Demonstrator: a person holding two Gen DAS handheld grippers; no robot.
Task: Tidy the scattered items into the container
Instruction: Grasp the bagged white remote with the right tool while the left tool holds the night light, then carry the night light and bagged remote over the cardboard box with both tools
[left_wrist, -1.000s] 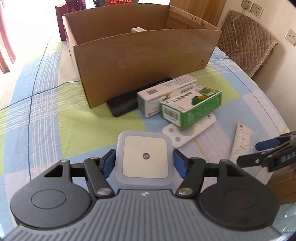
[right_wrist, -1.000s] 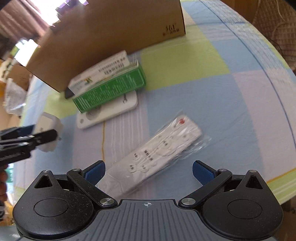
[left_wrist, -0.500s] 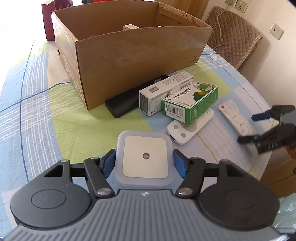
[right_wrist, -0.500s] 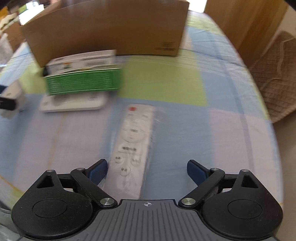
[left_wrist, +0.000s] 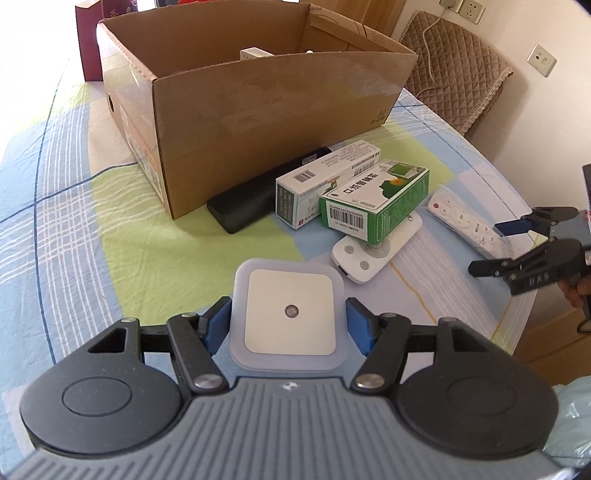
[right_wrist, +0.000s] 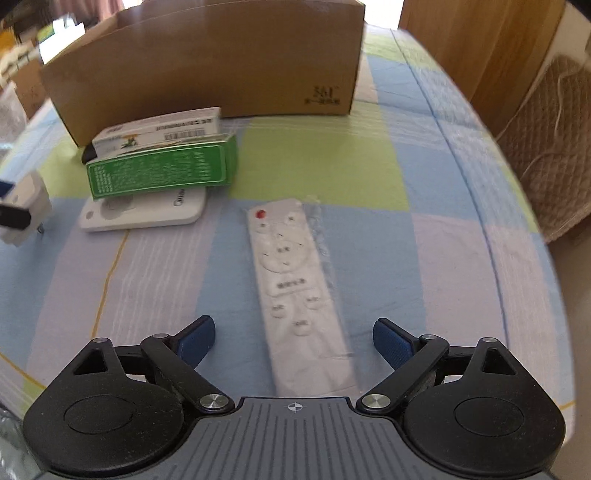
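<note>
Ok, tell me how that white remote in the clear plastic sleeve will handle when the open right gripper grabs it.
The white remote looks rigid, so it probably won't flex. Its loose clear sleeve may slide under the pads, so the grip could slip. It lies flat on the tablecloth, unlikely to roll. The right hand-held gripper straddles it, open.

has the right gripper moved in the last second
Yes. The right gripper has swung to line up along the white remote, now facing the cardboard box.

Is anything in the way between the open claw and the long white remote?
Nothing visible. The right gripper is open, and the white remote lies on bare tablecloth, its near end between the fingers. The green box sits off to the left.
</note>
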